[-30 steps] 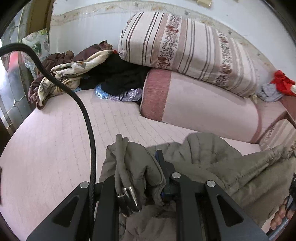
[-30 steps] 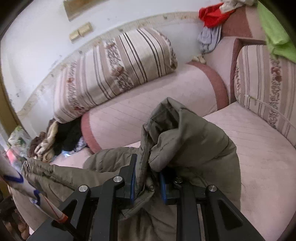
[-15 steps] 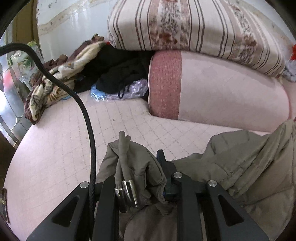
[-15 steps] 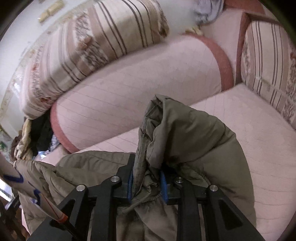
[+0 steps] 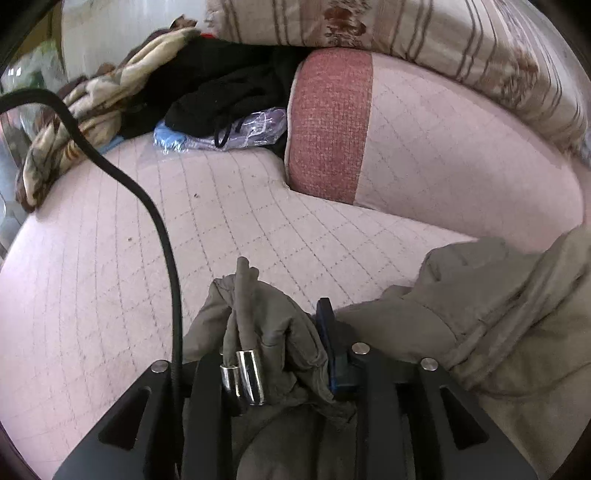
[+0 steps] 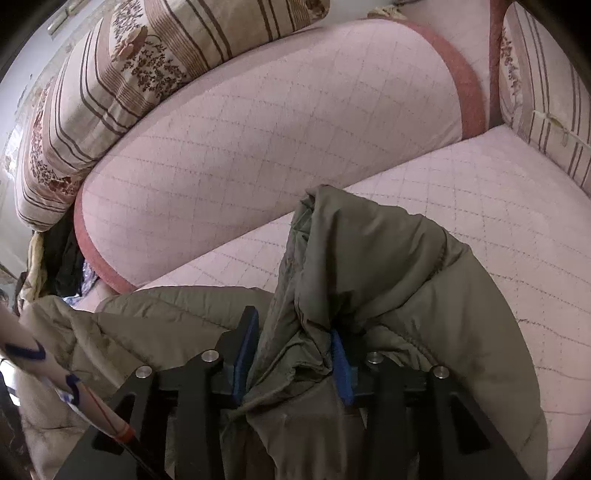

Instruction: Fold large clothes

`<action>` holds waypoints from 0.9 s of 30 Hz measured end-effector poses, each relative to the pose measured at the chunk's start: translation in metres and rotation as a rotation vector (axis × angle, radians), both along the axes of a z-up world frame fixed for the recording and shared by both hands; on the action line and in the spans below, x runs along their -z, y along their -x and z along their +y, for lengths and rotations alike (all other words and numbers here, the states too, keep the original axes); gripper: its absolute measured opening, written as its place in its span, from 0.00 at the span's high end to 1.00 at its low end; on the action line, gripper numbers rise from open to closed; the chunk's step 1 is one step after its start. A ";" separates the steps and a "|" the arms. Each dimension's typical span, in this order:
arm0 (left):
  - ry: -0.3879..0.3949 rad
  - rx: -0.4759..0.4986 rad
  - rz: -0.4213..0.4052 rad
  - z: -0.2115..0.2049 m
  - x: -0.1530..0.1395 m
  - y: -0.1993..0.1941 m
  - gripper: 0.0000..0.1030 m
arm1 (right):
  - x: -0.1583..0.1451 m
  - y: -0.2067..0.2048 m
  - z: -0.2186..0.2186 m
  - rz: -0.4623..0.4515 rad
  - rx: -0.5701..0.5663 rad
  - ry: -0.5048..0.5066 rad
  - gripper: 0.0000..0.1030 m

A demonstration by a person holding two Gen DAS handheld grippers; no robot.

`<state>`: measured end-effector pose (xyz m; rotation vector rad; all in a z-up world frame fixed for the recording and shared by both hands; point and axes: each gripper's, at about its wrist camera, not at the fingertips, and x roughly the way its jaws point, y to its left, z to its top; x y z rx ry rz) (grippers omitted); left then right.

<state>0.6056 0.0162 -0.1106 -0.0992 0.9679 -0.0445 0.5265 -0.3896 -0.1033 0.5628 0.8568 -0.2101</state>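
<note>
An olive padded jacket [image 5: 480, 314] lies bunched on the pink quilted sofa seat [image 5: 110, 277]. My left gripper [image 5: 273, 325] is low over the seat, its jaws starting to open, with a fold of the jacket still pinched between them. A drawstring with two metal tips [image 5: 243, 376] hangs over that fold. In the right wrist view the jacket [image 6: 388, 277] rises as a tall fold between the blue pads of my right gripper [image 6: 293, 325]. Those jaws are opening, and the fabric sits loosely in the gap.
A pink bolster [image 5: 443, 147] with a red end runs along the back, under a striped floral cushion [image 5: 406, 29]. Dark clothes [image 5: 207, 85] and a plastic bag [image 5: 240, 129] are piled at the far left. A black cable [image 5: 147, 199] crosses the left view. Another striped cushion [image 6: 546, 85] stands at right.
Both grippers have sunk toward the sofa seat and moved closer to the bolster, carrying the jacket. The right jaws have spread clearly wider; the left jaws only slightly.
</note>
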 end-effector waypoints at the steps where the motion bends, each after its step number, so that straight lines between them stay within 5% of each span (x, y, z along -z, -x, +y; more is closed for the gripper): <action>1: 0.045 0.004 -0.006 0.006 -0.012 0.005 0.70 | -0.006 0.004 -0.001 -0.006 -0.004 -0.007 0.51; 4: 0.137 0.022 -0.033 0.019 -0.046 0.022 0.56 | -0.030 0.021 -0.005 -0.040 -0.005 -0.014 0.33; 5: 0.174 0.027 -0.047 0.023 -0.060 0.029 0.51 | -0.040 0.029 -0.007 -0.052 0.006 0.001 0.19; 6: 0.206 0.022 -0.068 0.027 -0.074 0.037 0.39 | -0.053 0.041 -0.008 -0.076 0.018 0.020 0.07; 7: 0.215 0.009 -0.094 0.030 -0.089 0.046 0.31 | -0.066 0.054 -0.009 -0.111 0.024 0.035 0.07; 13: 0.189 0.025 -0.135 0.022 -0.141 0.095 0.29 | -0.112 0.097 0.020 -0.107 -0.022 0.174 0.07; 17: 0.118 0.015 -0.185 0.024 -0.154 0.160 0.29 | -0.121 0.110 0.056 -0.086 -0.119 0.187 0.28; 20: 0.108 -0.010 -0.207 0.037 -0.140 0.216 0.26 | -0.123 0.108 0.105 -0.083 -0.245 0.228 0.42; 27: 0.096 -0.052 -0.176 0.058 -0.078 0.260 0.26 | -0.095 0.058 0.192 -0.047 -0.333 0.346 0.42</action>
